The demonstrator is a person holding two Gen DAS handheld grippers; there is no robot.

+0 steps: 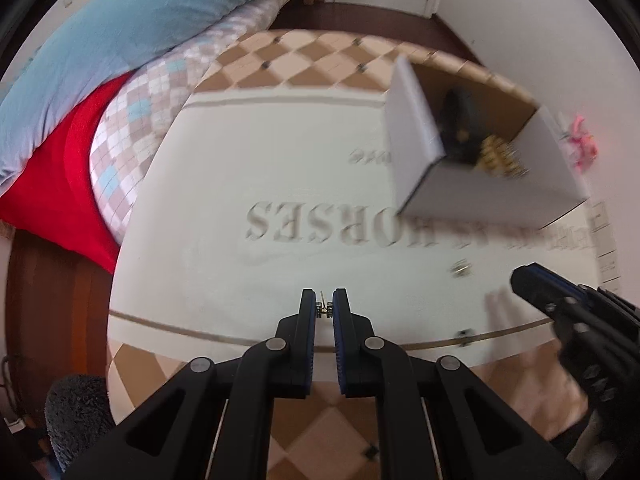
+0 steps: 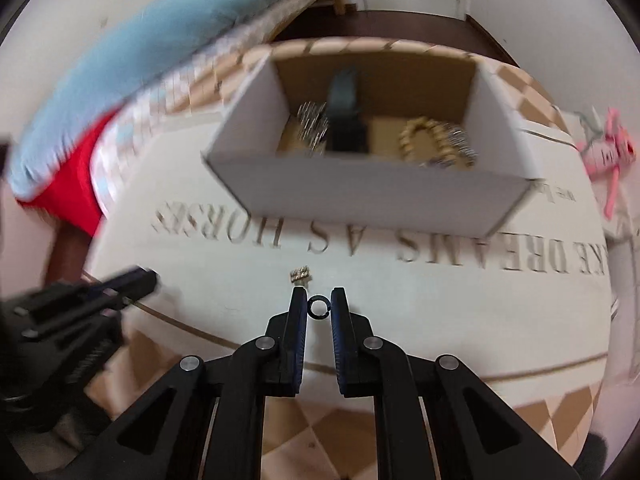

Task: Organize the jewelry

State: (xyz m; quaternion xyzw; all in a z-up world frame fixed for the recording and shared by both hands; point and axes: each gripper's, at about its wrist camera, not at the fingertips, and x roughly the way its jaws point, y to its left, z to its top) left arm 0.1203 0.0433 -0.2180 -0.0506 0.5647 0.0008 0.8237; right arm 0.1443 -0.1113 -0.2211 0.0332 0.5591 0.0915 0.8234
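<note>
Left wrist view: a small gold earring (image 1: 324, 307) is pinched between the nearly closed left tongs (image 1: 324, 300), low over the desk (image 1: 224, 184). The box (image 1: 476, 160) stands well apart, far right (blurred).

Right wrist view: a dark ring (image 2: 318, 306) is gripped by the narrowly parted right tongs (image 2: 319, 294); a gold piece (image 2: 301, 273) lies just ahead, with bare cloth between it and the box's near wall.

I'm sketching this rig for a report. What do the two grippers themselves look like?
Both match. The left gripper and right gripper are matte black plastic with two flat, straight fingers lined with blue ribbed pads, driven by angular linkage arms with triangular cut-outs and round silver pivot pins. No cables, markings or sleeves show.
</note>
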